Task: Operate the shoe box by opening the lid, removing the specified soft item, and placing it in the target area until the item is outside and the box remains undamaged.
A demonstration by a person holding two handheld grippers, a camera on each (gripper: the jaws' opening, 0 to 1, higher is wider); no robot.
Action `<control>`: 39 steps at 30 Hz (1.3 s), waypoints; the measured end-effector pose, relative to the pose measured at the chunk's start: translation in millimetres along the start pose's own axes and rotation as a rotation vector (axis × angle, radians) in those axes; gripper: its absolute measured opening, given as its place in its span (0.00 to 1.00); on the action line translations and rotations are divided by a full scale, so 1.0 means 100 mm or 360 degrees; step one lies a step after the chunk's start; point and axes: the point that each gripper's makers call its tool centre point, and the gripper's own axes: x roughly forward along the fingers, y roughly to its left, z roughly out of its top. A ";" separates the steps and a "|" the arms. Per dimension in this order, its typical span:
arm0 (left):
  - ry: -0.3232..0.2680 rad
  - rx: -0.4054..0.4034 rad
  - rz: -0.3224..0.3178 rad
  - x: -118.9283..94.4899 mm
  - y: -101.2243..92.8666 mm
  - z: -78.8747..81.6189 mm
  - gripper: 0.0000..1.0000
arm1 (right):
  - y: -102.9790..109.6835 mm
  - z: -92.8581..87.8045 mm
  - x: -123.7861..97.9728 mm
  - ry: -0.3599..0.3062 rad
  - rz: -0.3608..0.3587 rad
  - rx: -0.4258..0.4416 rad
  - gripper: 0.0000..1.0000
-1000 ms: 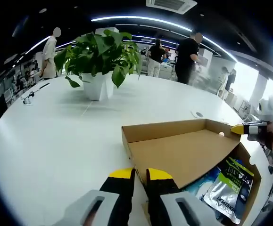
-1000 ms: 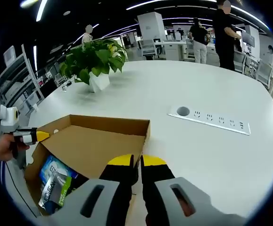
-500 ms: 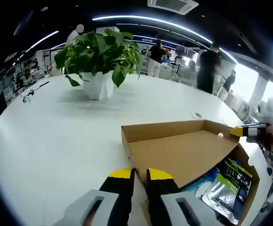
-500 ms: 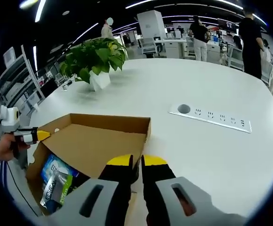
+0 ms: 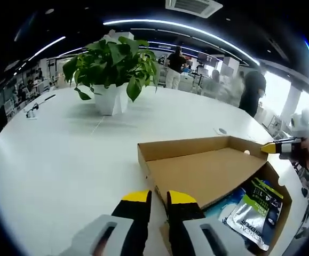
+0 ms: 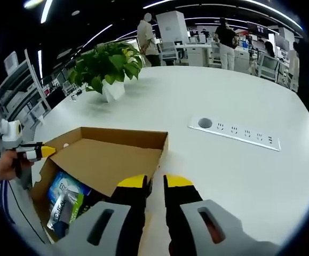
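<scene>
The right gripper view took in a white power strip (image 6: 234,131) set into the desk (image 6: 218,170), ahead and to the right of the right gripper (image 6: 155,183); the left gripper view instead looked past the left gripper (image 5: 158,197) to the potted plant (image 5: 112,68) standing well ahead and slightly left.

The cardboard shoe box (image 5: 281,210) lay just ahead of both grippers, its lid (image 5: 202,170) raised and tilted back. The box's long axis ran from one gripper to the other. Each gripper's yellow-tipped jaws stood a little apart at a corner of the lid; whether they pinched the cardboard I could not tell.

Inside the box, below the lid, lay soft packets (image 5: 253,210), one silver and green, one blue (image 6: 63,189). Their printed lettering was too distorted to read.

People (image 5: 174,66) stood beyond the desk.
</scene>
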 end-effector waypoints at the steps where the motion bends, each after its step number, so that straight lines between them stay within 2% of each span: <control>1: 0.0000 0.0008 0.0003 -0.01 0.00 0.00 0.14 | -0.01 0.01 -0.02 -0.0003 -0.0003 -0.0003 0.11; 11: -0.0015 -0.0017 0.0019 -0.17 0.08 -0.04 0.19 | -0.01 0.01 -0.15 -0.0020 -0.0017 -0.0026 0.13; 27: -0.0042 -0.0052 0.0033 -0.44 0.12 -0.10 0.19 | 0.00 -0.14 -0.43 -0.0039 -0.0039 -0.0011 0.13; 39: -0.0054 -0.0053 0.0026 -0.67 0.00 -0.16 0.21 | 0.08 -0.24 -0.62 -0.0058 -0.0029 -0.0023 0.14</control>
